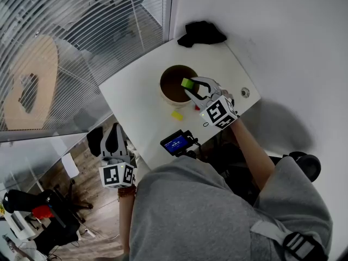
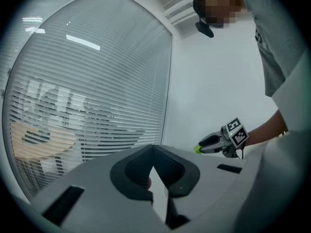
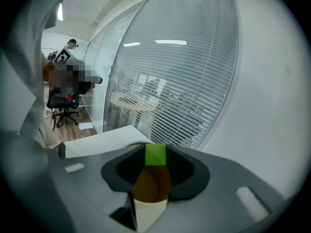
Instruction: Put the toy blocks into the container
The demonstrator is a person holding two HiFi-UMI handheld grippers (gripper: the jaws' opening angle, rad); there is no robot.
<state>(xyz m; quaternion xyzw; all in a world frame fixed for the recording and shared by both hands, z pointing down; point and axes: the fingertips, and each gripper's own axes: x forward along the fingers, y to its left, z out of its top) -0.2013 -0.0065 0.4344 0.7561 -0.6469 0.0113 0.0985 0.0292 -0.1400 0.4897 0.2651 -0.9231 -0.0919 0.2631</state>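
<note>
A cream container (image 1: 166, 98) with a brown inside stands on the white table (image 1: 136, 107). My right gripper (image 1: 190, 85) is shut on a green block (image 1: 187, 83) and holds it over the container's near rim. In the right gripper view the green block (image 3: 155, 155) sits between the fingertips, with the container (image 3: 148, 212) right below. A yellow block (image 1: 176, 115) and a small red block (image 1: 197, 107) lie on the table beside the container. My left gripper (image 1: 115, 140) hangs off the table's left edge, shut and empty. From the left gripper view, the right gripper (image 2: 206, 143) shows far off.
A black cloth (image 1: 201, 33) lies at the table's far corner. A device with a blue screen (image 1: 176, 143) sits at the near edge, a small round fitting (image 1: 245, 92) to the right. A glass wall with blinds (image 1: 81, 26) runs along the left. An office chair (image 1: 32, 203) stands on the floor.
</note>
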